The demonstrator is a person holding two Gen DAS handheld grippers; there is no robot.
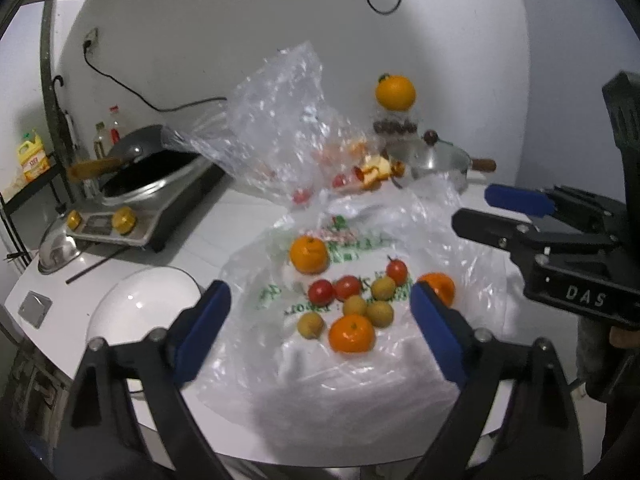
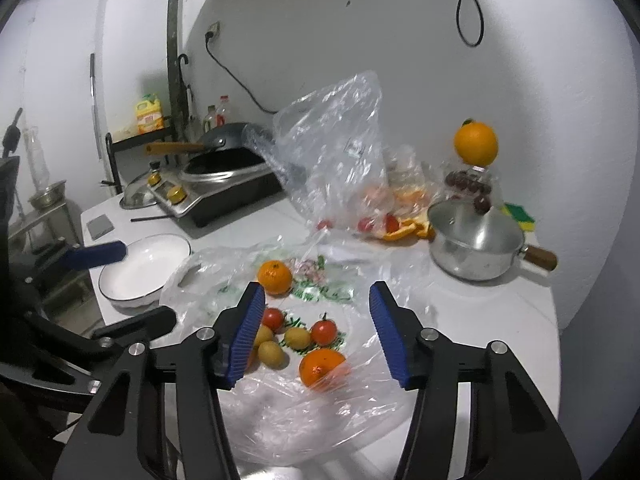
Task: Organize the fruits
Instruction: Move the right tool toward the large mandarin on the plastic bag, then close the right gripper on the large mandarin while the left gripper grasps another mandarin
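Beside the bowl point(image 2: 120, 280) — clear counter point(image 2: 500, 320).

each fisheye view looks forward and down along its own hand-held gripper, close above the counter point(image 1: 224, 236). both share the fruit on the flattened plastic bag point(image 2: 280, 412) at frame centre and the white bowl point(image 1: 140, 304) at left.

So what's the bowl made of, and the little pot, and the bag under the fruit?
White bowl: likely glazed ceramic, since it is glossy with a dark rim. Pot: shiny metal with mirror-like reflections; its handle looks like wood. Bag: thin clear plastic, crinkled and see-through.
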